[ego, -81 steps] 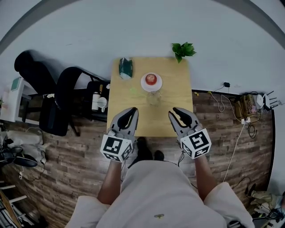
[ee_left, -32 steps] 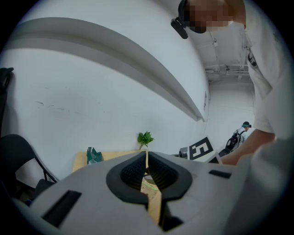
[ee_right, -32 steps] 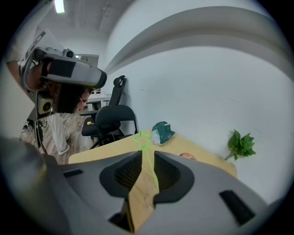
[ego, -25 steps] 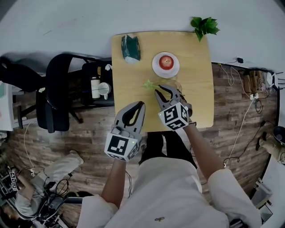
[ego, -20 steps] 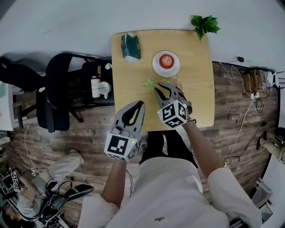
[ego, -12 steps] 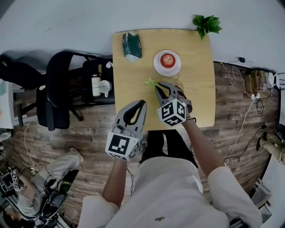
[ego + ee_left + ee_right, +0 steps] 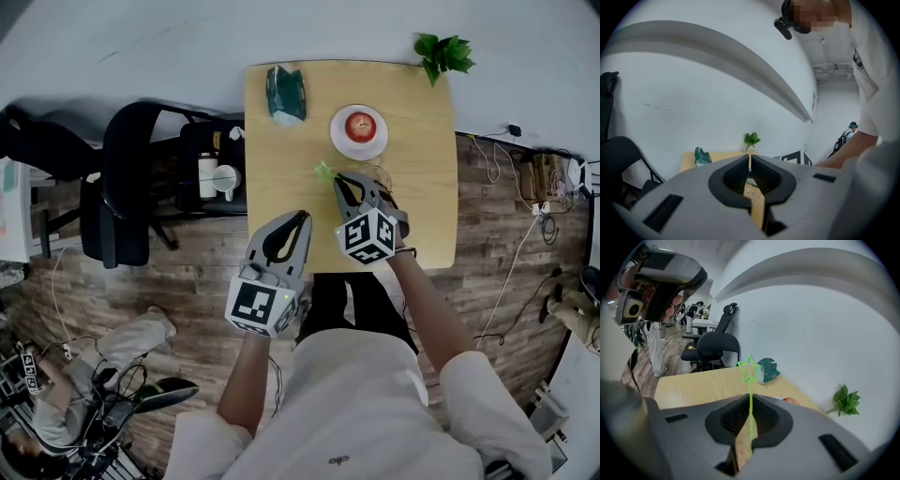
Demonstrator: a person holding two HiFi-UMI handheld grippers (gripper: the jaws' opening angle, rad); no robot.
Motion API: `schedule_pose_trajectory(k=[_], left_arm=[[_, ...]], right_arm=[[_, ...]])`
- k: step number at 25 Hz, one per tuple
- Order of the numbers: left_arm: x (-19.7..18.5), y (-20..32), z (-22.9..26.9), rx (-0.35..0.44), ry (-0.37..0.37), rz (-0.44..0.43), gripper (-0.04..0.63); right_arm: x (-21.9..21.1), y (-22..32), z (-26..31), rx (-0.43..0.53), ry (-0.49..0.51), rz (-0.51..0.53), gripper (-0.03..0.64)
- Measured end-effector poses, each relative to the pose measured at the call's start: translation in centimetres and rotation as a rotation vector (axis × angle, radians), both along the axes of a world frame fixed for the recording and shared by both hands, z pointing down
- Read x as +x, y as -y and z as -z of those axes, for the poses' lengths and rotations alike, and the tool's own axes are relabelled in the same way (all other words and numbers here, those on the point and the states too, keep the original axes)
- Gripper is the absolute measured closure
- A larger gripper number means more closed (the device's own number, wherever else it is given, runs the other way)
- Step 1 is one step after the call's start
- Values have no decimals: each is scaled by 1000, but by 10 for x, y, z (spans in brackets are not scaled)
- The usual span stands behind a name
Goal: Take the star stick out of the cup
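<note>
Gripping the star stick (image 7: 749, 370) by its stem, your right tongs (image 7: 750, 401) are clamped on it above the cup (image 7: 379, 174); lifting clear looks unfinished. Left tongs (image 7: 750, 159) closed, empty.

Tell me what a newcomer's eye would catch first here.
The green star stick stands out, poking up from the shut jaws of the right gripper over the wooden table. Beyond it, a red apple sits on a white plate; the left gripper hangs shut and empty at the near edge.
</note>
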State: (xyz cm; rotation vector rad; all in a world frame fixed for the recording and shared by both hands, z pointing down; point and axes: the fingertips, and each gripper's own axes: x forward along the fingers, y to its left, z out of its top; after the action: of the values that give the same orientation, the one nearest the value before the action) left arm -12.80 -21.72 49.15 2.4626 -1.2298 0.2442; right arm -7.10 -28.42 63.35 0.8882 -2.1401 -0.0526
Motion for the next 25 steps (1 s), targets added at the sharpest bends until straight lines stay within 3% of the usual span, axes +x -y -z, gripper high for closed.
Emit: schedule_pose_trajectory(k=[9, 25], left_arm=[[-4, 1, 8, 17, -17, 12, 578], [11, -8, 28, 66, -31, -28, 578]], right_arm=[[-1, 2, 17, 29, 16, -19, 601], [19, -10, 120, 168, 194, -97, 601]])
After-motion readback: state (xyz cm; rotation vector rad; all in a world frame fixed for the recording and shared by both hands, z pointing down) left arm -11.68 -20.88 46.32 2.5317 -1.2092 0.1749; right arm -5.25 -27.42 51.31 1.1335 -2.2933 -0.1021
